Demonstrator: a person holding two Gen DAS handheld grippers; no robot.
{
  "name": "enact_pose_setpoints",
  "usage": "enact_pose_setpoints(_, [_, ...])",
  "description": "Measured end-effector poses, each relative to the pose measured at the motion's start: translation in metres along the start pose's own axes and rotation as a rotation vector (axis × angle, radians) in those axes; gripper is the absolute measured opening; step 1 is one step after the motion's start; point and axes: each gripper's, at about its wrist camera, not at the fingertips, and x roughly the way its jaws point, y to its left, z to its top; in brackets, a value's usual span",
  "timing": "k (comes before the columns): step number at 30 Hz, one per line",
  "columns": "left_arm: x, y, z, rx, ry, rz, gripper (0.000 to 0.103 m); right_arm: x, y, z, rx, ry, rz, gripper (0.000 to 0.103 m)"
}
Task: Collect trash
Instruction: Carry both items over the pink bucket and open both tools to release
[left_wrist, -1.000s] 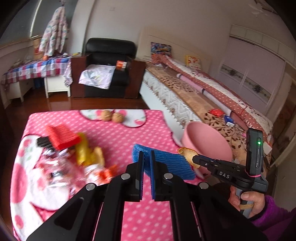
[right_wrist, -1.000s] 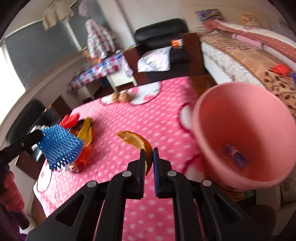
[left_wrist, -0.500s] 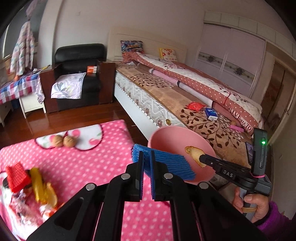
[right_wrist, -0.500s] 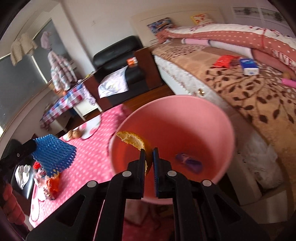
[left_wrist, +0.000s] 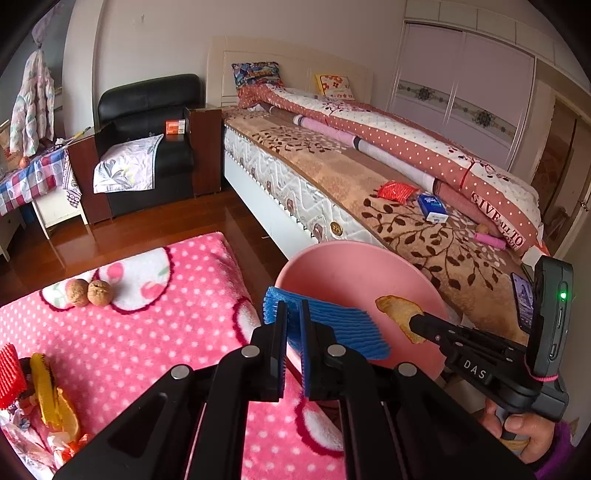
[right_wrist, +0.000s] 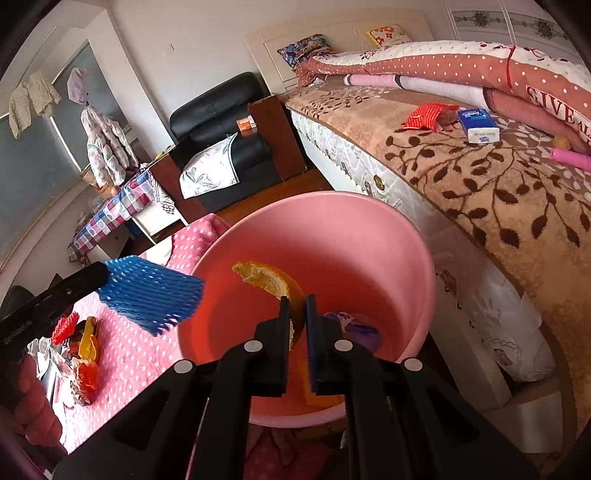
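My left gripper (left_wrist: 292, 314) is shut on a blue foam fruit net (left_wrist: 343, 328), held at the near rim of the pink bin (left_wrist: 343, 266). The net also shows in the right wrist view (right_wrist: 151, 291). My right gripper (right_wrist: 295, 310) is shut on an orange peel (right_wrist: 273, 280) and holds it over the open mouth of the pink bin (right_wrist: 369, 236). The peel also shows in the left wrist view (left_wrist: 399, 312). A purple wrapper (right_wrist: 358, 328) and an orange scrap lie in the bin's bottom.
The pink dotted table cover (left_wrist: 147, 332) holds a pile of wrappers (left_wrist: 40, 398) at its left and two walnuts (left_wrist: 90, 292) at the back. A bed (left_wrist: 388, 192) with a red packet and a blue tissue pack stands right behind the bin.
Both grippers have moved right, from over the table to the pink bin. The peel now hangs over the bin's inside and the blue net has reached its rim.
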Motion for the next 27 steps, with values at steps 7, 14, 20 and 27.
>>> enact_pose_setpoints(7, [0.003,0.000,0.001,-0.005,-0.003,-0.022,0.016,0.002,-0.001,-0.001,0.014,-0.002,-0.016,0.008])
enact_pose_setpoints(14, [-0.008,0.004,0.001,-0.015,-0.031,-0.039,0.039,0.006,0.000,0.002,0.023,0.012,-0.024,0.009])
enact_pose_setpoints(20, [-0.019,0.010,-0.003,-0.024,-0.041,-0.030,0.047,0.004,0.007,0.003,0.015,0.014,-0.020,0.017])
enact_pose_setpoints(27, [-0.035,0.022,-0.010,-0.048,-0.057,-0.012,0.050,-0.005,0.021,0.005,-0.007,-0.008,-0.008,0.023])
